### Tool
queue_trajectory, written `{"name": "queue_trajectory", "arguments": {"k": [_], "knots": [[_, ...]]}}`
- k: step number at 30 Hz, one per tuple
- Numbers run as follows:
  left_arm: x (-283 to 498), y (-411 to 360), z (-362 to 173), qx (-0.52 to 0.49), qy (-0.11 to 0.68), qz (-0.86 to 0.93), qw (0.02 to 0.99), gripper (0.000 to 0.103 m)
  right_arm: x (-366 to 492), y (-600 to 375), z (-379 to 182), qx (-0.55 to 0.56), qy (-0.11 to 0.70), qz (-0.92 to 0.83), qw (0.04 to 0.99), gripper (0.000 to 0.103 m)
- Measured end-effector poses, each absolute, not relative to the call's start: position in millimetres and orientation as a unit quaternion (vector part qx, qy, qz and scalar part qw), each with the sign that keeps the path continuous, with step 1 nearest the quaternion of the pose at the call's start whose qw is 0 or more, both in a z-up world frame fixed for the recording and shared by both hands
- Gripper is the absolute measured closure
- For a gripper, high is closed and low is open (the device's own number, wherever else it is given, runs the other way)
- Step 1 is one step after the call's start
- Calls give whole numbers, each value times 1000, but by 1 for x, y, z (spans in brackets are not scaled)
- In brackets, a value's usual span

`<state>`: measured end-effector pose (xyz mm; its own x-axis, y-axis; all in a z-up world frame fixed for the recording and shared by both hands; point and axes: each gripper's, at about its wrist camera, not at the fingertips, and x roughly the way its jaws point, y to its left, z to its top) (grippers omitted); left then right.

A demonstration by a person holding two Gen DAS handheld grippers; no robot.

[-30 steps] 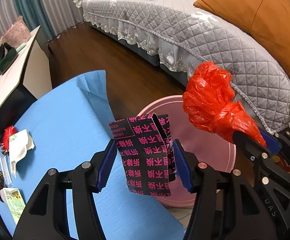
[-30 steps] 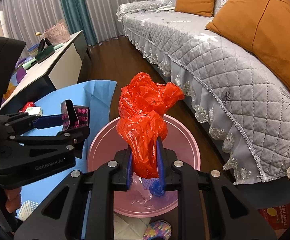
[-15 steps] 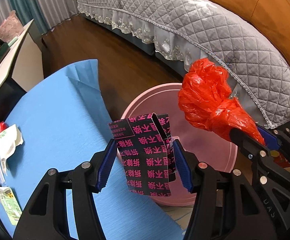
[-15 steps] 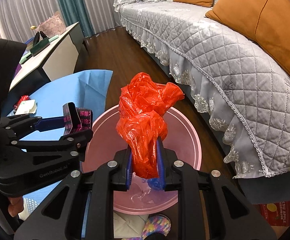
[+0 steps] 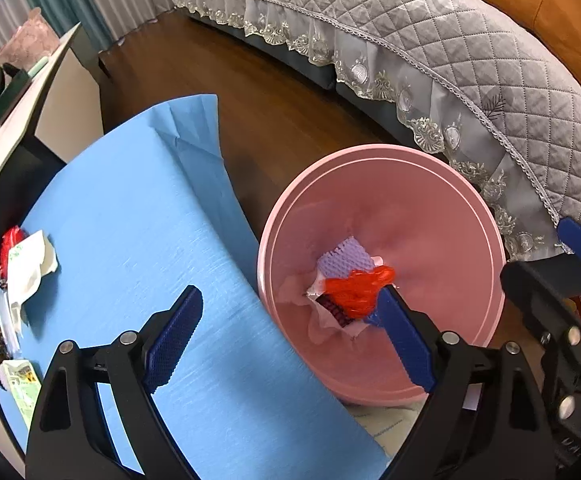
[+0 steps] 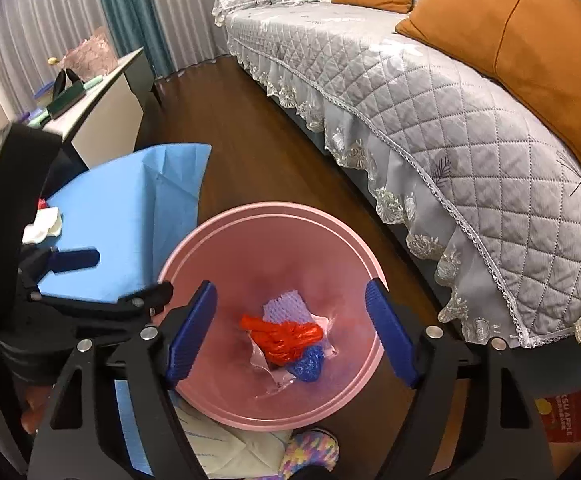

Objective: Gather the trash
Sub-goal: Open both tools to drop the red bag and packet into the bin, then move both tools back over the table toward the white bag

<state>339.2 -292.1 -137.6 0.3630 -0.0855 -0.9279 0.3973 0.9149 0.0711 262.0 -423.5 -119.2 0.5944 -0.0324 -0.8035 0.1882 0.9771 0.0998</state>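
Over the pink bin (image 5: pixel 370 150) my left gripper (image 5: pixel 288 294) has its jaws opening wide, with nothing between them. My right gripper (image 6: pixel 290 287) hangs above the same pink bin (image 6: pixel 266 208), jaws also opening and empty. At the bin's bottom the red plastic bag (image 5: pixel 356 288) (image 6: pixel 286 336) lies on a purple foam net (image 5: pixel 344 260). A corner of the black-and-pink box (image 5: pixel 336 312) shows under the bag. A blue scrap (image 6: pixel 308 362) lies beside them.
The blue table (image 5: pixel 130 220) borders the bin on the left, with a white wrapper (image 5: pixel 30 268), a red wrapper (image 5: pixel 10 240) and a packet (image 5: pixel 18 380) at its left edge. The grey sofa (image 5: pixel 450 40) runs behind. A slipper (image 6: pixel 310 452) sits on the floor.
Both grippers have opened. The black-and-pink box left the left jaws and the red bag left the right jaws; both now lie in the bin. The left gripper sank slightly.
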Motion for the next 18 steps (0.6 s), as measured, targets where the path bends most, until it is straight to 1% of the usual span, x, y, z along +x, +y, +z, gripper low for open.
{"name": "queue_trajectory", "arguments": {"k": [6,9,12,18], "knots": [[324,-267,-115,138,529,-149,824,17,261,-412,-95,106,409,-49,905,23],[317,-248,-101,139,512,-138,836,17,258,-398,-79,106,383,-34,917,20],[310,-214,-88,136,493,-100,854,17,258,-385,-67,107,367,-17,924,17],[303,-137,-69,87,491,-43,866,17,264,-343,-51,98,363,15,926,16]]}}
